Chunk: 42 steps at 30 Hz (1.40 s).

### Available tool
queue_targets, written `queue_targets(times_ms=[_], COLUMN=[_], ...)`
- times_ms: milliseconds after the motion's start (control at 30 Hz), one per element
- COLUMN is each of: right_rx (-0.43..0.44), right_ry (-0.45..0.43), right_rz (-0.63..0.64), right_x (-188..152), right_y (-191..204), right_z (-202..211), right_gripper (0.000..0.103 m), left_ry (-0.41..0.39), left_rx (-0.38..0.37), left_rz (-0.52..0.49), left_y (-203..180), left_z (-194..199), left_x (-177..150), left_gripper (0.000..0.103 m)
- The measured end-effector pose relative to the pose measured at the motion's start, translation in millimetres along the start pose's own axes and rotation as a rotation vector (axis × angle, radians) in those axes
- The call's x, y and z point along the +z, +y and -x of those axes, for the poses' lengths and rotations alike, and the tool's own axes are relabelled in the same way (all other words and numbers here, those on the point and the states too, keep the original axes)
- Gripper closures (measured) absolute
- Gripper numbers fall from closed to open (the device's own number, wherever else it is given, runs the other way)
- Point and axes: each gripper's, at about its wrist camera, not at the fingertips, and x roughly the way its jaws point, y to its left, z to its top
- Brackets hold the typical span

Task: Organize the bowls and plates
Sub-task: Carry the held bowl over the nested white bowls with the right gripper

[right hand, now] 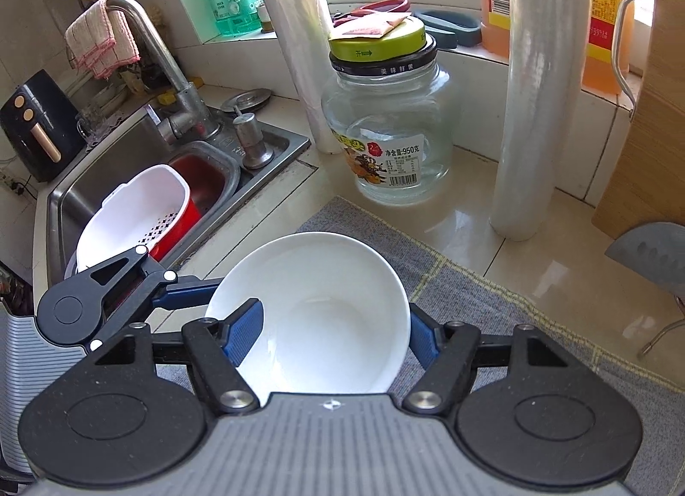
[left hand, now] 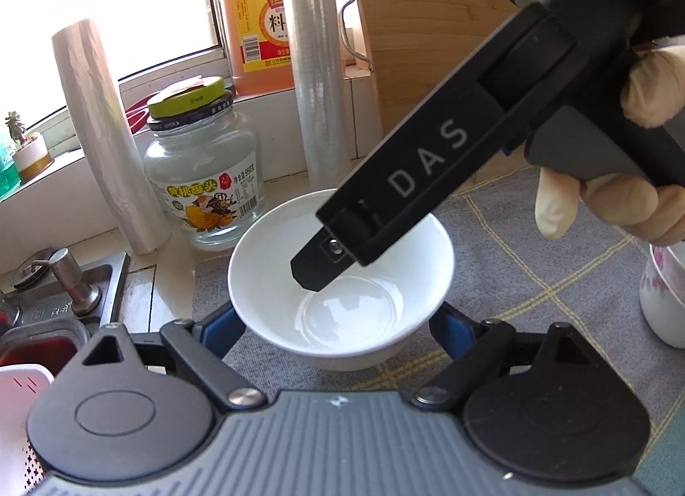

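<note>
Both claws are gripping the same white bowl (left hand: 340, 277): left claw (left hand: 338, 327) is clamping its outer sides, right claw (right hand: 336, 335) is pinching the rim, one finger (right hand: 244, 331) inside.

hidden: left tongs' pads behind white bowl (left hand: 342, 282) | cut off: floral bowl (left hand: 663, 299), right edge
</note>
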Motion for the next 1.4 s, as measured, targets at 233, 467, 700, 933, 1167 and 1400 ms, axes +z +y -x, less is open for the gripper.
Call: queue_targets(times_ms=[233,467,700,933,1167,1400], right_rx=[0.002,-0.026,-0.042,-0.063,-0.080,-0.121], right_ry=[-0.027,-0.044,-0.062,-0.074,-0.093,-0.108], right_rz=[-0.014,-0.046,-0.103,-0.124,-0.141,-0.195], right_x=[-12.7,-31.7,-58.2,-74.2,-85.6,-99.9], right_y=[9.7,16.3,18.1,22.1,25.4,24.0], right_z=[22.5,41.2,58.2,73.9,91.3,110.5], right_gripper=[0.027,0.027,0.027,0.027,0.027,0.027], left_ry=[-0.001,-0.007,0.011,0.012,-0.002,-0.019], left_rx=[-0.014,-0.055,-0.105,-0.141,-0.167,-0.215], left_rz=[-0.031,-0.059,-0.094,-0.112,-0.153,-0.201], left_y=[-8.7,-20.1,-35.6,-48.9,-59.5,-70.2], left_z=[19.6,37.0,48.3,59.1,70.9,79.2], left_x=[-0.5,-2.5,-7.9,-12.0,-10.0,-6.2], left_gripper=[0.011,0.011,0.011,0.011,0.011,0.011])
